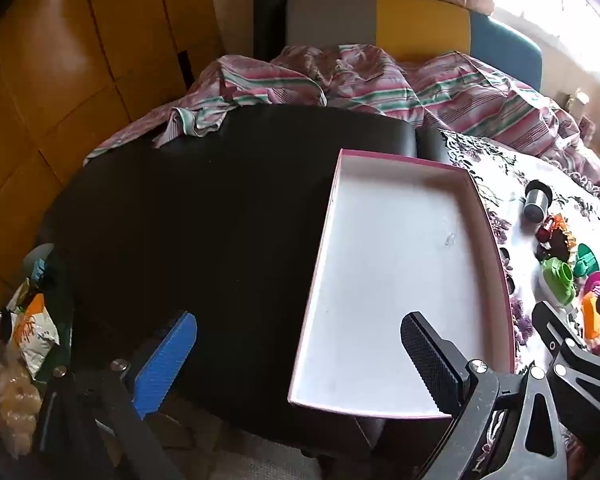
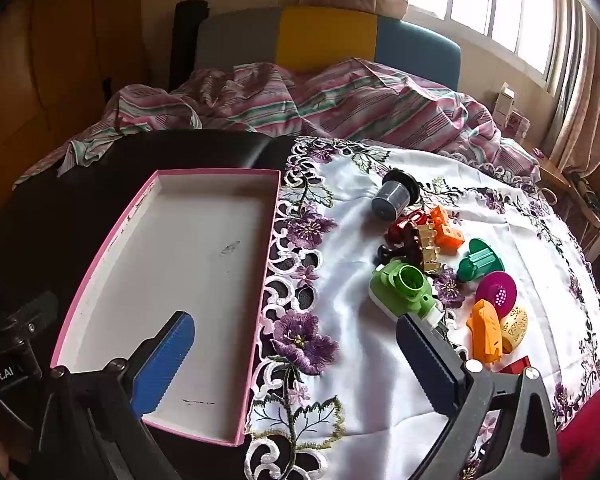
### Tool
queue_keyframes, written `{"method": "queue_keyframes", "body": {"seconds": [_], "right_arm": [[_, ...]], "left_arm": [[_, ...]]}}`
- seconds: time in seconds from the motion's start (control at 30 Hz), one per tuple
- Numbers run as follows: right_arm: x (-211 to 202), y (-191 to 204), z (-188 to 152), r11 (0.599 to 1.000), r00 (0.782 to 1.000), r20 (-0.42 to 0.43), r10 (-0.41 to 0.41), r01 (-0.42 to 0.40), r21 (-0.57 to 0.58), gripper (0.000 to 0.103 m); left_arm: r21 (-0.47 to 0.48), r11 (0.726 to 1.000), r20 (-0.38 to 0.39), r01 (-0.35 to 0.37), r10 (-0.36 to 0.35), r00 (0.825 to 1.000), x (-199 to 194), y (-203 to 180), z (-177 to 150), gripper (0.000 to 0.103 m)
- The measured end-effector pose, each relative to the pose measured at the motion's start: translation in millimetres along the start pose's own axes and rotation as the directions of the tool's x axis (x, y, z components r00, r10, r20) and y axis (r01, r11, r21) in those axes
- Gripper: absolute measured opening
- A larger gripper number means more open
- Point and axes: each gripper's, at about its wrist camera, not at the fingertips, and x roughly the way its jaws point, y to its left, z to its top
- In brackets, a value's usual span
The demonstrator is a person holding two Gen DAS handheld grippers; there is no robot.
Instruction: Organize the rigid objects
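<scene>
Two claws, left claw (image 1: 296,364) and right claw (image 2: 296,364), gaping wide, holding nothing | step: sorting not yet begun, pink tray (image 2: 112,240) lying empty | next: right claw reaching the green toy (image 2: 404,288).

A pink-rimmed white cardboard tray (image 2: 188,264) lies on the black bench (image 1: 188,216); a white cloth (image 2: 380,360) bears purple embroidered flowers.

Empty pink-rimmed tray (image 2: 204,240), small plastic objects (image 2: 440,264) beside it
</scene>
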Motion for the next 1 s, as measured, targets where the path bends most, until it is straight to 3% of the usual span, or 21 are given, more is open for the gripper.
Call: {"method": "queue_keyframes", "body": {"seconds": [0.17, 0.27, 1.0], "right_arm": [[7.0, -3.1, -1.5, 0.999, 0.999, -0.023, 0.036, -0.035, 0.026, 0.103], [4.4, -4.2, -3.7, 0.999, 0.999, -0.002, 0.033, -0.032, 0.028, 0.103], [6.7, -18.7, -2.9, 0.998, 1.000, 0.000, 0.015, -0.015, 0.055, 0.103]], "left_arm": [[0.020, 0.998, 0.025, -0.054, 0.053, 0.998, -2.5, -15.5, -2.8, 0.103], [-0.018, 1.000, 0.020, 0.004, -0.003, 1.000, -1.1, 3.2, -1.0, 0.103], [0.036, 0.999, 0.021, 0.011, -0.012, 1.000, -5.1, -16.3, -4.8, 0.103]]}}
